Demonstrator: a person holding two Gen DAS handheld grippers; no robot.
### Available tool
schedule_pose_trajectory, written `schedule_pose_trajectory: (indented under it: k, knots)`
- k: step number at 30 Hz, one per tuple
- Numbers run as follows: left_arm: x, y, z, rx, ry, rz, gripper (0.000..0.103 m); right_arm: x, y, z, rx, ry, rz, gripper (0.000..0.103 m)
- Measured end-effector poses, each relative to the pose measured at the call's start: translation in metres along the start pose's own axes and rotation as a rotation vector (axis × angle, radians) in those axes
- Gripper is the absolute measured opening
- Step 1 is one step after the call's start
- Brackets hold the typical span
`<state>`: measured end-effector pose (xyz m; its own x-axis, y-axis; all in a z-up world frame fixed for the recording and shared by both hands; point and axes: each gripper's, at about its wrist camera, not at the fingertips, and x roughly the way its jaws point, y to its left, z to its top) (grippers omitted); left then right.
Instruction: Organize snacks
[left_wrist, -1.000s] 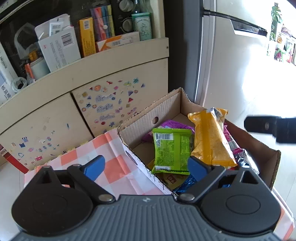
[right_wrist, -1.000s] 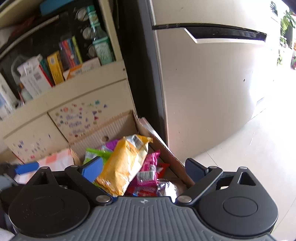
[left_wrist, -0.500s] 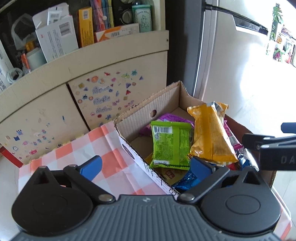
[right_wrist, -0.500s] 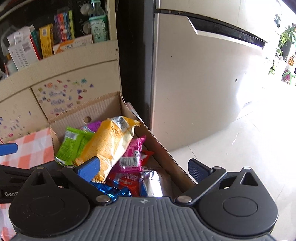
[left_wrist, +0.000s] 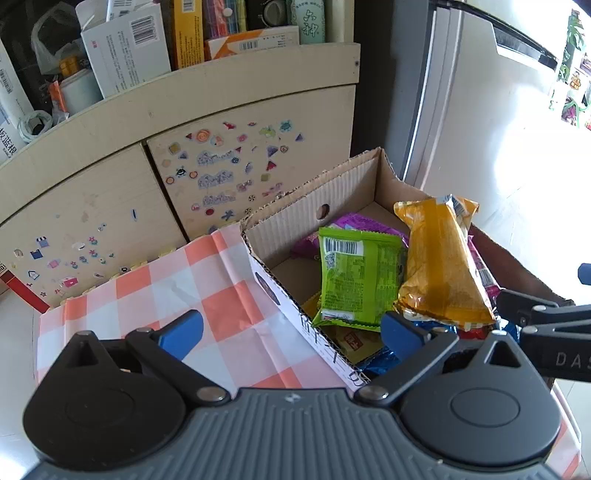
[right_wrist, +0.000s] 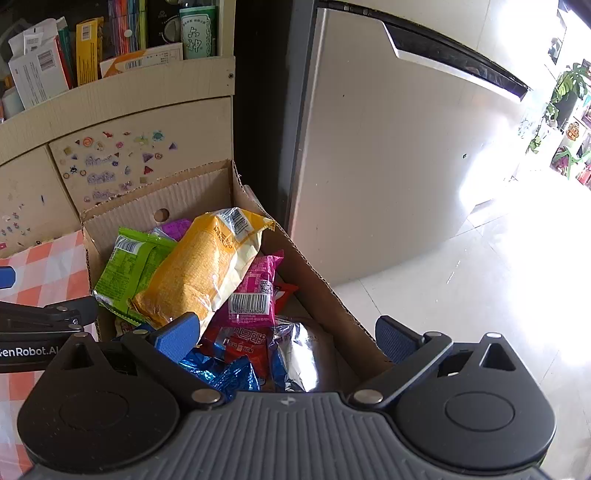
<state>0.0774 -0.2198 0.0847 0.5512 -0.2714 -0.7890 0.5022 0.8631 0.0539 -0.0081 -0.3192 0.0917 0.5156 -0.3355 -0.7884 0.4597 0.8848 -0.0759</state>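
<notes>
Left gripper sits nearest, fingers spread wide w/ nothing between them: left pad over the orange-white checked cloth, right pad over the near end of the cardboard box. Right gripper likewise has fingers spread wide, nothing pinched; its left pad hangs over the snacks, its right pad outside the box's right wall, above the pale floor tiles. In the left view the right gripper's arm pokes in at 3 o'clock. Snacks are all in the box, approx piled: at the near end a blue foil pack, a silver pack and a red pack beside each other. Just past those, a pink pack w/ barcode label lies at the box's middle. On top, a long yellow bag slants from 7 to 1 o'clock in the right view, touching the green pack on its left. A purple pack peeks out behind both, near the far wall w/ its round hole. Box stands on the cloth, cloth spreading toward 9 o'clock. Beyond, at 11 o'clock, a cream cabinet w/ small stickers on its doors; its shelf carries boxes and a green bottle. At 1–2 o'clock a silver fridge stands right of the box, w/ a dark gap between it and the cabinet.
</notes>
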Motion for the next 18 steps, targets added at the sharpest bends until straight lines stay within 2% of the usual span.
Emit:
schedule_pose_trajectory:
  k: [18]
  knots:
    - [0.001, -0.011, -0.003, 0.055, -0.019, 0.063, 0.102, 0.005, 0.002, 0.000, 0.001, 0.020, -0.015, 0.103]
